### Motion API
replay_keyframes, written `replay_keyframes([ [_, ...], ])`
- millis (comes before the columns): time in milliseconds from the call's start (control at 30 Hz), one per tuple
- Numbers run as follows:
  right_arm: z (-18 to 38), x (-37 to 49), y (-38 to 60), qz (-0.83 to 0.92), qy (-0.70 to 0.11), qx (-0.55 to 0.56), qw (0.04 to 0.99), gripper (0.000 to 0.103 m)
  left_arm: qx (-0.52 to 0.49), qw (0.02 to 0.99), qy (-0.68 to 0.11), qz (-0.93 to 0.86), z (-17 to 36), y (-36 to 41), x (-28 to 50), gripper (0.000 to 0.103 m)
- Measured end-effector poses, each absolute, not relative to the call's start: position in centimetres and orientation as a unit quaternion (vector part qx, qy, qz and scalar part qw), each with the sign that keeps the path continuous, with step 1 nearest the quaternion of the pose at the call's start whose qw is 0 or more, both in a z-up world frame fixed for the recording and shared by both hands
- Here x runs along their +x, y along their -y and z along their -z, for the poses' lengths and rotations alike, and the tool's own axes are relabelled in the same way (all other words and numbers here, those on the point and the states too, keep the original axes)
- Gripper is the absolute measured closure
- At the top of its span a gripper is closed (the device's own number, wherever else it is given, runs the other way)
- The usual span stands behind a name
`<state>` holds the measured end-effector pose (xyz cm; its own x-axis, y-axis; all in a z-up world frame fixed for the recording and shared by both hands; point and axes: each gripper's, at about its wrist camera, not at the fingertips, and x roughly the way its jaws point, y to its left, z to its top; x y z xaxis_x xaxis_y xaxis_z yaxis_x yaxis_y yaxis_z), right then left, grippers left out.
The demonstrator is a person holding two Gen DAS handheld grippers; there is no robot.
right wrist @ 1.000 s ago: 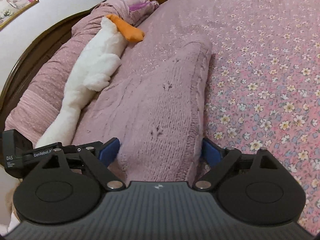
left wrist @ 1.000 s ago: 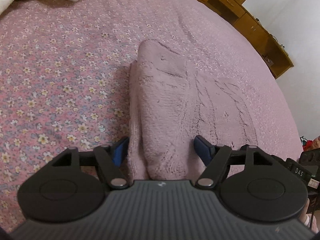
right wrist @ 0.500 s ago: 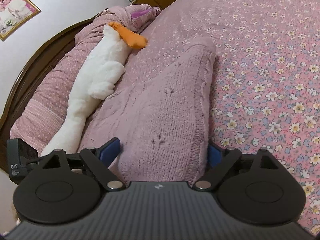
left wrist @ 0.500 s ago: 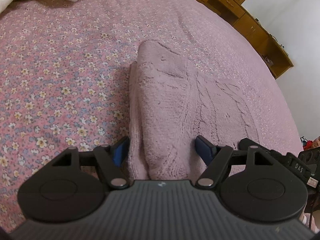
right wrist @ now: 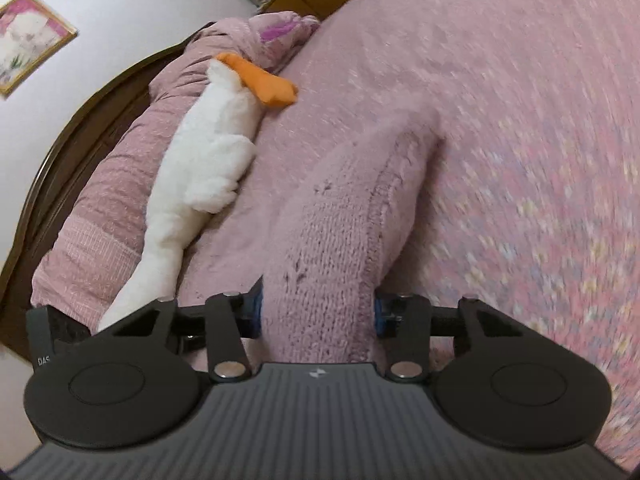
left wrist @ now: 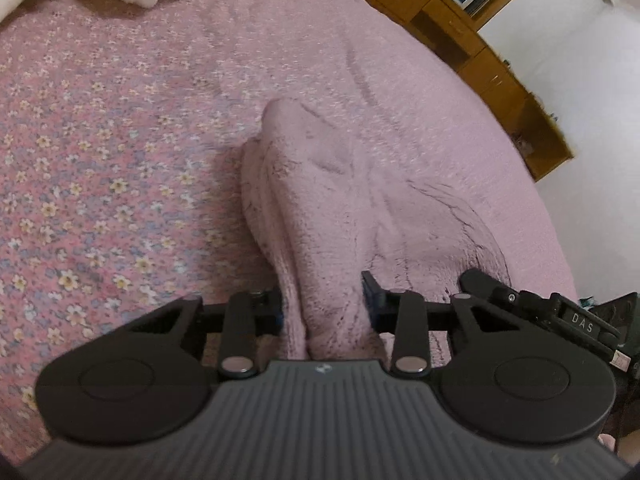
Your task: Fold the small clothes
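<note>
A pink knitted garment lies on the flowered pink bedspread, its near edge bunched into a ridge. My left gripper has that edge between its blue pads, and its jaws are closing, pressing the knit from both sides. In the right wrist view the same garment fills the gap of my right gripper, whose jaws are also closing with the pads against the fabric. The right gripper's body shows at the right edge of the left wrist view.
A white plush toy with an orange beak lies along a rolled pink quilt by the dark headboard. Wooden cabinets stand beyond the bed's far edge. Open bedspread stretches to the right.
Both grippers' jaws have narrowed onto the garment's near edge, and the knit has bunched up into a taller ridge between the pads. Both hands stayed roughly where they were.
</note>
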<state>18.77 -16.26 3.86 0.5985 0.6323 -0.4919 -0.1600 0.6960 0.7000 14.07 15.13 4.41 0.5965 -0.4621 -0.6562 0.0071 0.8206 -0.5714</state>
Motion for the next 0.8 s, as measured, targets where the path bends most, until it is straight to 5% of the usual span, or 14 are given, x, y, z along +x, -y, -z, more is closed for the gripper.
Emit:
replay_keyframes([
  [433, -13.9, 13.4, 22.6, -0.239, -0.369, 0.250, 0.863, 0.054, -0.303, 0.828, -0.418, 0.219, -8.3, -8.3, 9.5, 0.067],
  [700, -9.2, 7.9, 29.5, -0.173, -0.407, 0.269, 0.856, 0.053, -0.206, 0.837, -0.461, 0.209, -4.9, -1.9, 7.1, 0.064],
  [800, -5.3, 6.7, 30.2, -0.145, -0.425, 0.270, 0.851, 0.046, -0.144, 0.858, -0.457, 0.184, -4.2, -0.8, 6.5, 0.049],
])
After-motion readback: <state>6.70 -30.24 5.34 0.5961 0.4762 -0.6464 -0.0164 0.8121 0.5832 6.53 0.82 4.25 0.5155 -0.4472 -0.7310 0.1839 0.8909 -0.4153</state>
